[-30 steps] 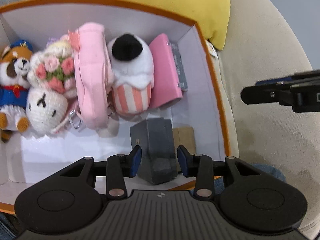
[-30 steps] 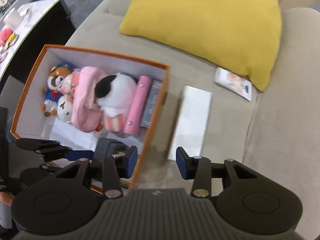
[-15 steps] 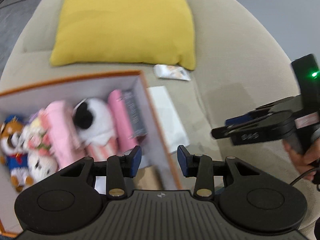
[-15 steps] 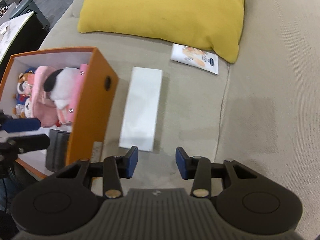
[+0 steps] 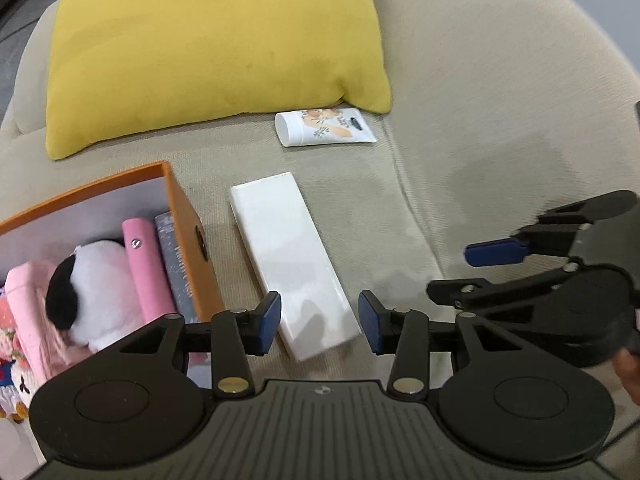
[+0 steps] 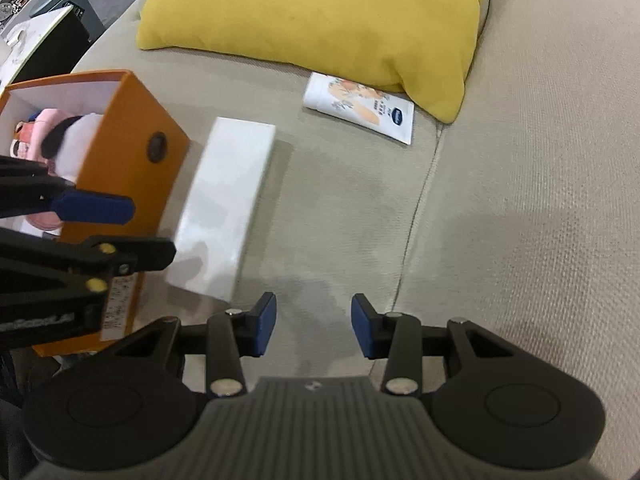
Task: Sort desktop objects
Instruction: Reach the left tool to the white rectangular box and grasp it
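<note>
White and flat, the long box lies on the beige sofa just beside the orange box of plush toys. The left gripper hovers over its near end, fingers having just been opening, nothing gripped. The right gripper hangs apart, fingers open and empty.

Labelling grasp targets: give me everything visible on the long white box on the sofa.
The white box is a long, flat, plain rectangular carton with a smooth, slightly glossy top and sharp edges, no print visible. It is closed and lies flat on the beige sofa cushion, beside the orange storage box; whether they touch is unclear. Its near end lies under the open jaws of the left gripper, with no contact visible.
</note>
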